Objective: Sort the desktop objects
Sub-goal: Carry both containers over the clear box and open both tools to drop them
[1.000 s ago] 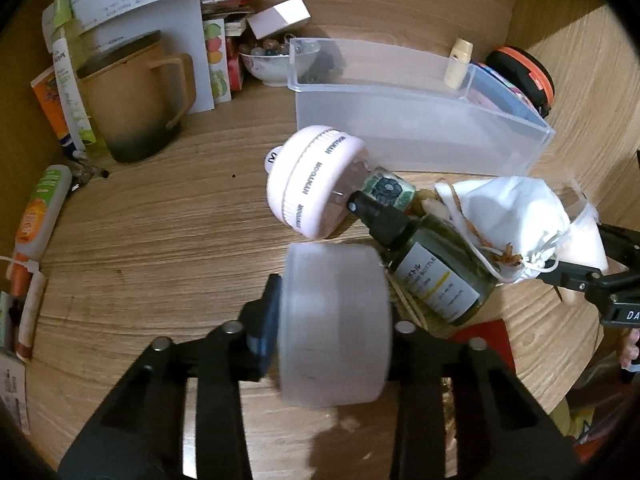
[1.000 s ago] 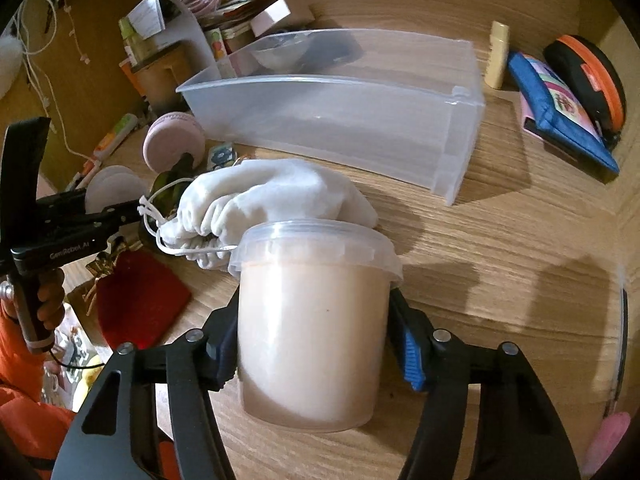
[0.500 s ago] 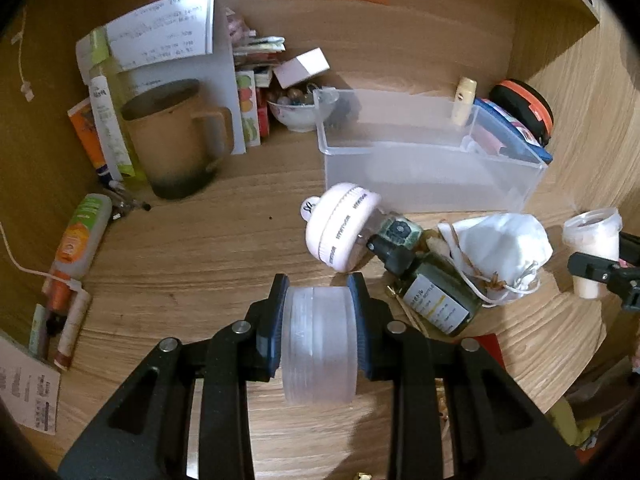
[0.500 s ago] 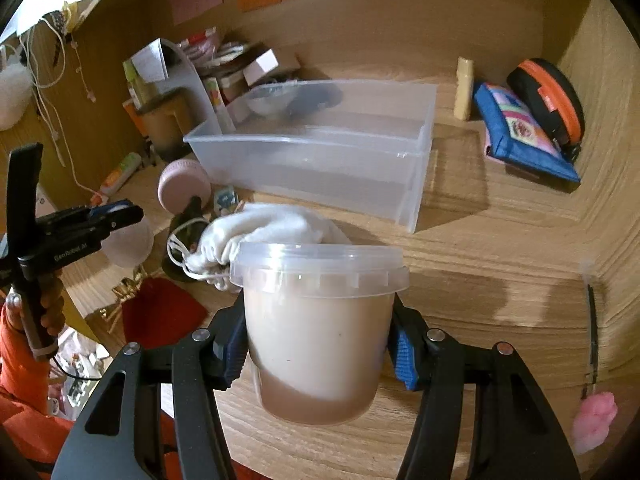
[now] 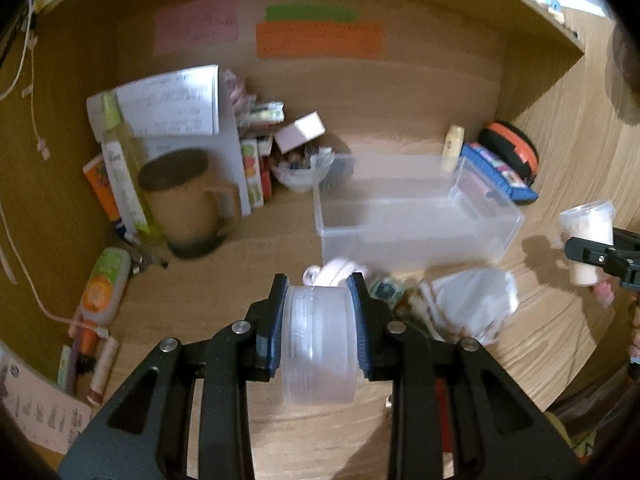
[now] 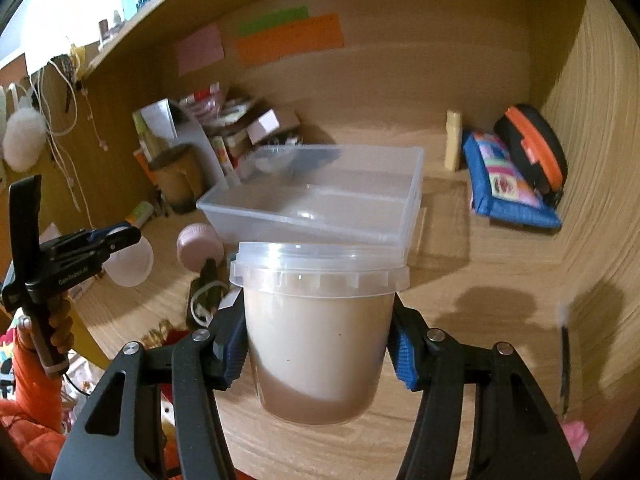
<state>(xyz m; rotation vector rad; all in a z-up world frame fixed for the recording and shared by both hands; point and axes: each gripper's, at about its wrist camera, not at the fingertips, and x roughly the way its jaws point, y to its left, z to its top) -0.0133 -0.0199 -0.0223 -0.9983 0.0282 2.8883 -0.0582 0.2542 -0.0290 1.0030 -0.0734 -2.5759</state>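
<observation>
Your left claw (image 5: 319,326) grips the round frosted jar (image 5: 318,344); your right claw (image 6: 316,346) clamps the lidded tub (image 6: 318,320). Both have risen off the table (image 5: 224,280) in the past second, so each is ready to go into the clear bin (image 6: 320,204) ahead.

I am reading just one clear marking: white lettering on my left gripper (image 6: 132,236), at about nine o'clock in my right wrist view, seeming to say "GenRobot.AI". Handwriting on the white paper (image 5: 176,100) at eleven o'clock is blurring beyond what I can read.
</observation>
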